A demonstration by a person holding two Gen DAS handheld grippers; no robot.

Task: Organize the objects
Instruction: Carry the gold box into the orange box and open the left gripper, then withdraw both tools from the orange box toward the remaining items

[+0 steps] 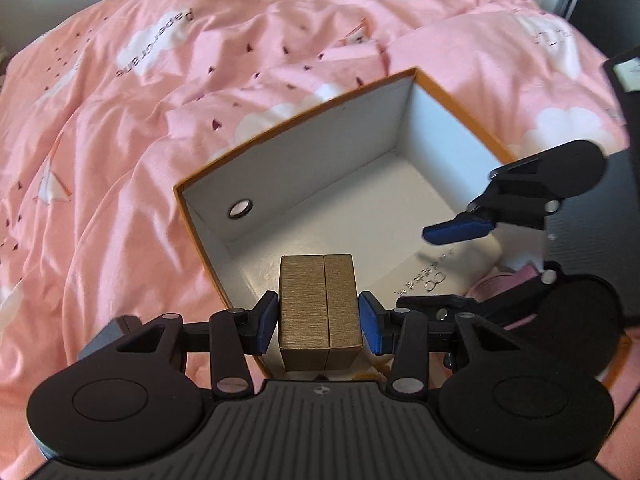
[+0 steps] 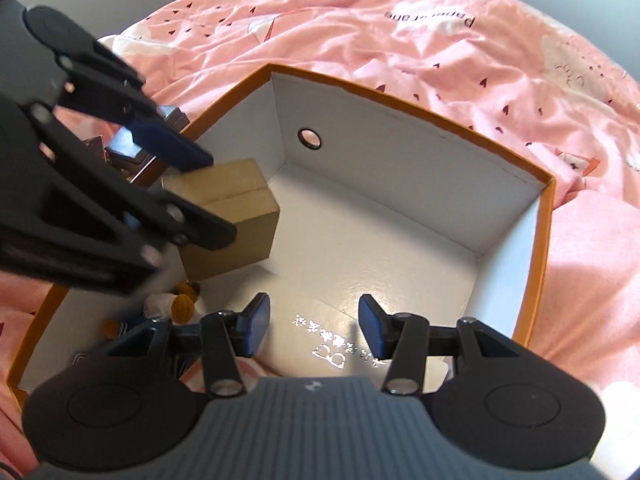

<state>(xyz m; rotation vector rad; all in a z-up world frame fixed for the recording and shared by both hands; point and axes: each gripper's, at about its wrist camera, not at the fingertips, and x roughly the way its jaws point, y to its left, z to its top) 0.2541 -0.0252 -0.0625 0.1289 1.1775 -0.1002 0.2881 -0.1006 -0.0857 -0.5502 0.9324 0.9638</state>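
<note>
Cardboard, gold-brown and finely ribbed, makes up the one small rectangular box [image 1: 321, 312] that sits between the blue pads of the left claw [image 1: 319, 323]. In the left wrist view a seam splits its top face into two halves, and the seam runs straight away from the camera, along the claw's fingers; the box stands taller than it is wide. Both pads lie against its side faces or just beside them, and I cannot tell for sure whether they press. In the right wrist view the same box [image 2: 236, 216] hangs tilted over the near-left corner of one large open carton [image 2: 546, 216], orange outside and white inside, and whether its base touches the floor cannot be told.

One round metal-ringed hole [image 2: 309, 137] pierces the carton's far wall, and silver lettering [image 2: 340, 344] marks its white floor. A few small brown and white items [image 2: 176, 304], too blurred to name, lie in the carton's near-left corner.

Right claw [image 2: 314, 330] hovers over the lettering with its pads apart and nothing between them.

One pink bedspread [image 1: 160, 120] with white clouds and dark specks lies under the carton.
</note>
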